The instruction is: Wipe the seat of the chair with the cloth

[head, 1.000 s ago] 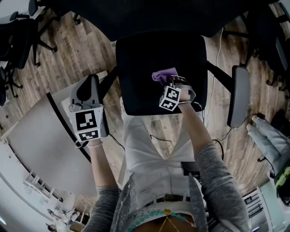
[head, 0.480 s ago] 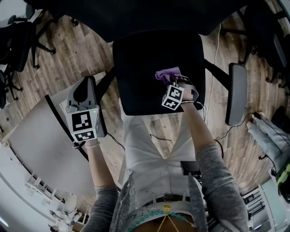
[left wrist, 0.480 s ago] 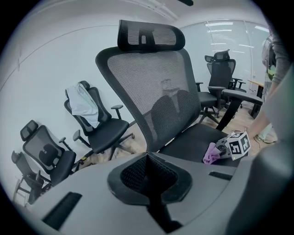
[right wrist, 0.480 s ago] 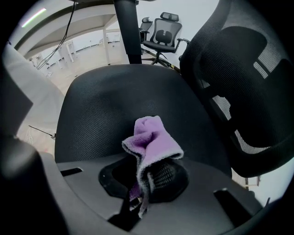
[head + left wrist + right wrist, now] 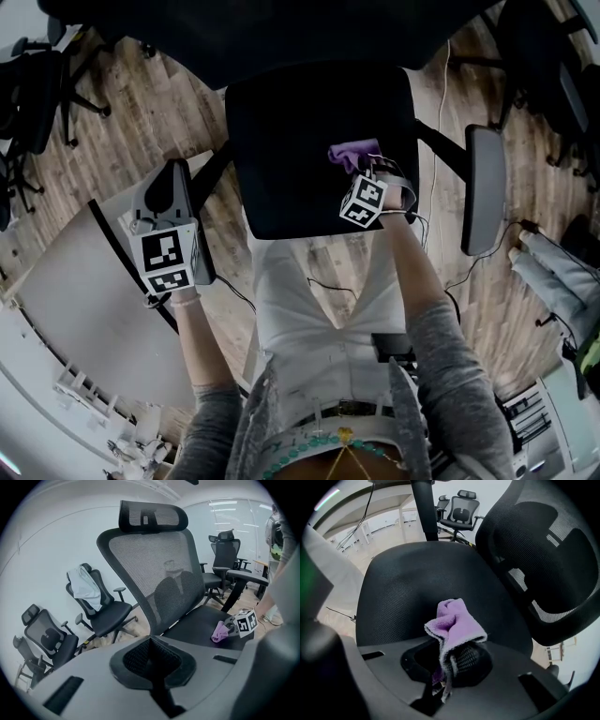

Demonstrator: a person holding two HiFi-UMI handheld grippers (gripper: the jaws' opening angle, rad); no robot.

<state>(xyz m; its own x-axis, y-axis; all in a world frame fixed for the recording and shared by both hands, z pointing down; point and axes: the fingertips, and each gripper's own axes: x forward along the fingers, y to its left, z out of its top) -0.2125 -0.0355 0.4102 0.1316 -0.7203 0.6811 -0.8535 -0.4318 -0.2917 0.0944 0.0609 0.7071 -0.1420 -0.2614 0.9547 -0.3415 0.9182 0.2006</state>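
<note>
The black chair seat lies below me, mesh backrest behind it. A bunched purple cloth rests on the seat's right half, and my right gripper is shut on it. In the right gripper view the cloth drapes over the closed pads at the right gripper, pressed toward the seat. My left gripper hovers left of the chair, shut and holding nothing. From the left gripper I see the backrest and the cloth from the side.
The chair's right armrest stands beside my right arm. A white tabletop lies under my left gripper. Other office chairs stand at the far left, and cables run over the wooden floor.
My right gripper has slid the cloth a little to the right across the seat. The left gripper has stayed beside the chair, still shut.
</note>
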